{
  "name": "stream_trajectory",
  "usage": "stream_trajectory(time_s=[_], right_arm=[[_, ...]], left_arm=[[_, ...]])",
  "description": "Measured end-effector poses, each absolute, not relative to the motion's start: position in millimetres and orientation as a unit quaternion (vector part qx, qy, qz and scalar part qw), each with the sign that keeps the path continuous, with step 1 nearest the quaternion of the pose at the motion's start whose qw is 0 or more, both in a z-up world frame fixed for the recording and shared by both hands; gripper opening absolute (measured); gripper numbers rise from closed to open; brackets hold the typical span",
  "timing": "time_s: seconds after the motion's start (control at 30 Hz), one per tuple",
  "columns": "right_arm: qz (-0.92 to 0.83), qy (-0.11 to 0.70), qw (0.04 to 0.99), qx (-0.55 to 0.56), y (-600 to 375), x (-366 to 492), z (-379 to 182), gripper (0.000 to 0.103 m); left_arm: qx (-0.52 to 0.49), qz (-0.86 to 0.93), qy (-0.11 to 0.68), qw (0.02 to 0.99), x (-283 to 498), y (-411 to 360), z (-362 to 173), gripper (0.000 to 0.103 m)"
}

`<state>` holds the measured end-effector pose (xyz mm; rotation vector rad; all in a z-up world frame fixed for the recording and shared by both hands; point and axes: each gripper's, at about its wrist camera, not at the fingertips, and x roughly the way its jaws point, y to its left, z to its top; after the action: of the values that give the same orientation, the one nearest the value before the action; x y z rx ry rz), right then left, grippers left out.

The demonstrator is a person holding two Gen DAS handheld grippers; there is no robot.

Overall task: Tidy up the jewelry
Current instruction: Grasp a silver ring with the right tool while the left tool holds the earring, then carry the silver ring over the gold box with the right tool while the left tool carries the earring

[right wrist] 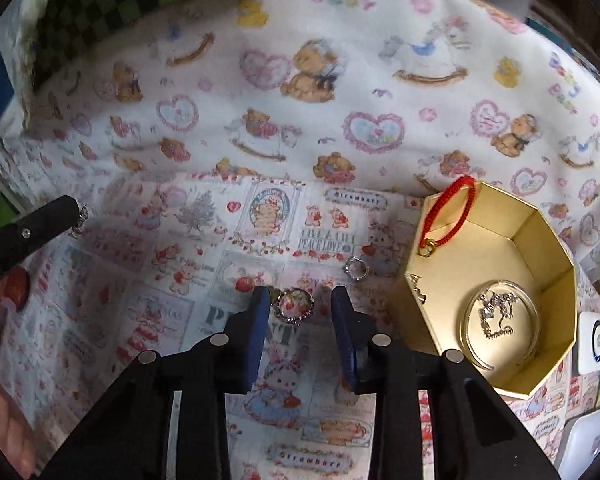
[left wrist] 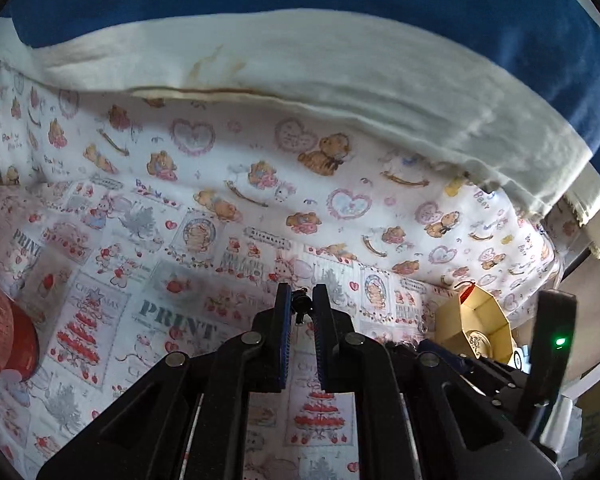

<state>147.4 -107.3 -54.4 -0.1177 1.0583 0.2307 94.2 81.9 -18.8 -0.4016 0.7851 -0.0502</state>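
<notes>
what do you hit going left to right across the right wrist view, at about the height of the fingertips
left gripper with a small silver piece at its tip → ring between the right gripper fingers → small ring on the cloth → gold box, red cord bracelet over its rim → round clear case inside

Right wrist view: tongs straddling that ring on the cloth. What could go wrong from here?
1. The ring lies flat on the printed cloth, nearer one pad of the right tongs; closing may push it sideways or pinch cloth with it.
2. The red cord bracelet hangs over the gold box rim; a bump there may drag it out.
3. The left tongs hold a small dark piece at the very tips; it may slip.
</notes>
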Motion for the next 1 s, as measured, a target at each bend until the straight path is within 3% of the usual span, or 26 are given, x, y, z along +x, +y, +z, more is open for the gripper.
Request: stream_trajectory(time_s=[0.1, 0.37, 0.77, 1.0], right_arm=[[0.101, 0.495, 0.86, -0.072, -104.4, 147.2, -54.0, 0.024], [0.126, 0.499, 0.857, -0.024, -120.3, 134.3, -52.9, 0.024], [0.181, 0.414, 0.892, -0.027, -149.4, 78.4, -26.2, 0.024], [0.181, 0.39, 0.903, -0.022, -159.7, 65.8, -22.0, 0.024]], left_arm=[[-0.168, -0.003, 0.374, 0.912, 93.4, 77.6, -16.1, 0.009], [-0.169, -0.032, 0.347, 0.922, 80.9, 71.7, 2.1, 0.009], [-0.117, -0.011, 0.227, 0.967, 44.5, 52.2, 41.7, 0.009], [-0.096, -0.008, 0.207, 0.974, 39.8, 45.7, 44.0, 0.009]])
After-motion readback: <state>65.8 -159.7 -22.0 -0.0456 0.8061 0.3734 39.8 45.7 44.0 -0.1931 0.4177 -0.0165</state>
